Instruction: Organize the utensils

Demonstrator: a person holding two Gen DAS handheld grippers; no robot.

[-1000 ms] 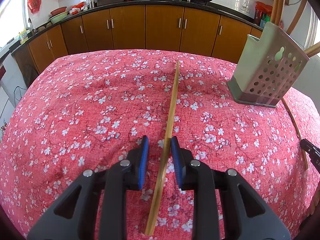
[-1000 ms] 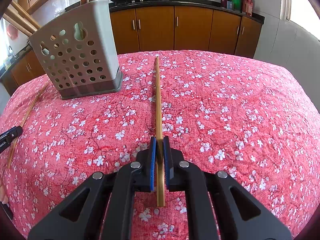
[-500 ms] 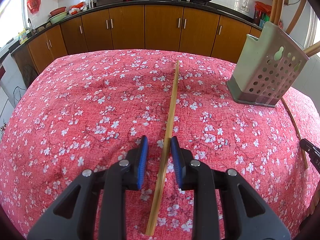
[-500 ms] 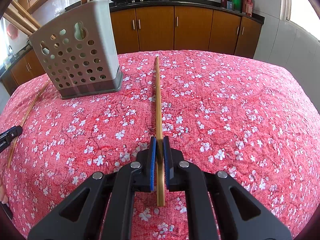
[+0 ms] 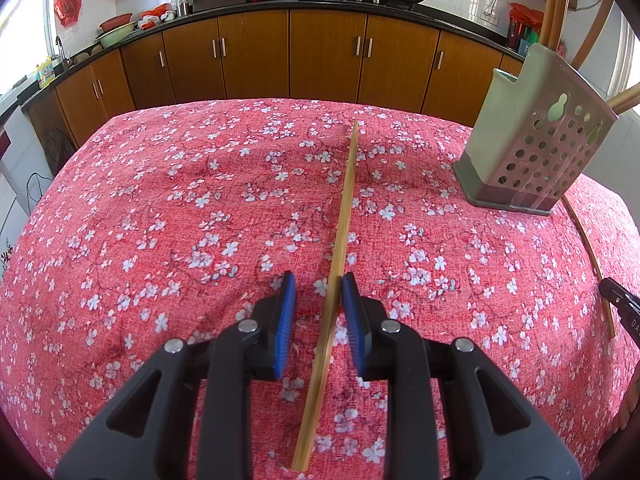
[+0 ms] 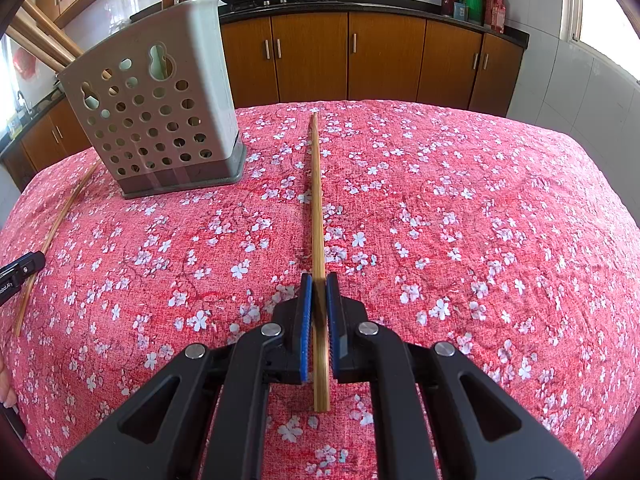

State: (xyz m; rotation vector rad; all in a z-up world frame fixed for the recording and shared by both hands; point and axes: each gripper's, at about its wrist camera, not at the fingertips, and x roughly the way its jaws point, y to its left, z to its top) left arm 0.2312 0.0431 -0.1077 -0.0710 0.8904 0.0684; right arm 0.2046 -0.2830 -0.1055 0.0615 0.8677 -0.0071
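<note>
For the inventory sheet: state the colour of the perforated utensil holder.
Pale grey-green, with a darker grey base; the utensil holder shows best in the right wrist view.

1. Between the earlier pictures and this moment, nothing in either wrist view moved to a new place.
2. The left gripper did not shift, and the gap between its blue pads was not wider or narrower.
3. The chopstick between those pads did not turn; its far tip pointed at 12 o'clock as before.
4. The right gripper did not loosen its clamp on the second chopstick.
5. The holder showed no shift at 10 o'clock.
</note>
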